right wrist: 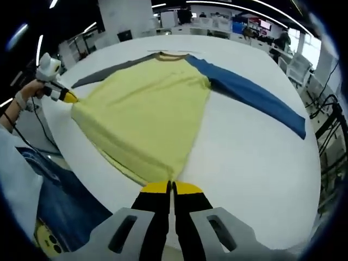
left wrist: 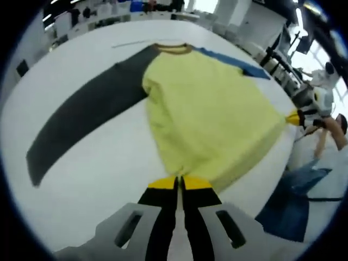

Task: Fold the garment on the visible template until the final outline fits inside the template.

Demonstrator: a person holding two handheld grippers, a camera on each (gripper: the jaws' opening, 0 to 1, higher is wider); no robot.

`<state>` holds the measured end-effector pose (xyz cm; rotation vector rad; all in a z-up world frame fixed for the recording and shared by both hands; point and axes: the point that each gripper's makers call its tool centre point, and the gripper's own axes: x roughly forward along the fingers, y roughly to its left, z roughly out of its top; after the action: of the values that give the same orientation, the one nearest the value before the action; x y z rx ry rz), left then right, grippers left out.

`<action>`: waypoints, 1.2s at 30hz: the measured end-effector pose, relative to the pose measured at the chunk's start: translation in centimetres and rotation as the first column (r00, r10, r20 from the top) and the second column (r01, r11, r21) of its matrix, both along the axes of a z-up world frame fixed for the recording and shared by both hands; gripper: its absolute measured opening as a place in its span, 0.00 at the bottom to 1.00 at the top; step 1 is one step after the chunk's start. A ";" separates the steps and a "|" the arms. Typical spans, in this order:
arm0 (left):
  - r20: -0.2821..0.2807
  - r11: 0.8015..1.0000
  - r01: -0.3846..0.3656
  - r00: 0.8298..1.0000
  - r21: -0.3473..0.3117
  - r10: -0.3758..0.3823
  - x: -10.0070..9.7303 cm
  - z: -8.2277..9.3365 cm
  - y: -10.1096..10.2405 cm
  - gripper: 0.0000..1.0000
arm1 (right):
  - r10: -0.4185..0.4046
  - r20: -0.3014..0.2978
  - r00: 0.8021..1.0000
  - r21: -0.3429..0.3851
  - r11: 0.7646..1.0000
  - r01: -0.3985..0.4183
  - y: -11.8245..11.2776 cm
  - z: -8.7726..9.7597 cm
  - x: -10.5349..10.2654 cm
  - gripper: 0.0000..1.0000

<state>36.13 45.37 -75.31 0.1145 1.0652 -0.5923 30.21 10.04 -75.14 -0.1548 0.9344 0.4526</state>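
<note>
While each gripper (left wrist: 179, 182) (right wrist: 172, 187) is pinched shut on a hem corner, the shirt (left wrist: 209, 117) stretches straight ahead of both across the table (right wrist: 244, 147), collar farthest, sleeves spread sideways.

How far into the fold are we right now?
Barely started. Done: the shirt lies spread flat on the white table, grey sleeve and blue sleeve both stretched out. In hand: each tool, left and right, pinches a hem corner. Left: every fold.

Yellow garment (right wrist: 147, 117) spread flat, sleeves outstretched
</note>
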 end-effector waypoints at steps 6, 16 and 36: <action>-0.027 0.999 0.026 0.999 0.034 -0.026 -0.7 -0.8 0.1 0.00 | 0.011 0.005 1.000 -0.013 1.000 -0.011 0.0 0.2 0.3 0.02; -0.060 0.999 0.026 0.998 0.034 -0.024 -2.4 -1.3 0.5 0.00 | 0.008 -0.003 1.000 -0.008 1.000 -0.008 -0.1 -0.3 -0.4 0.02; -0.074 0.999 0.022 0.997 0.044 -0.019 -5.0 -0.7 0.8 0.00 | 0.013 -0.014 1.000 0.008 1.000 -0.013 -0.5 -1.3 -2.7 0.02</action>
<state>31.11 46.14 -76.02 0.1440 1.1502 -0.5947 27.52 9.52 -76.43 -0.1505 0.9458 0.4705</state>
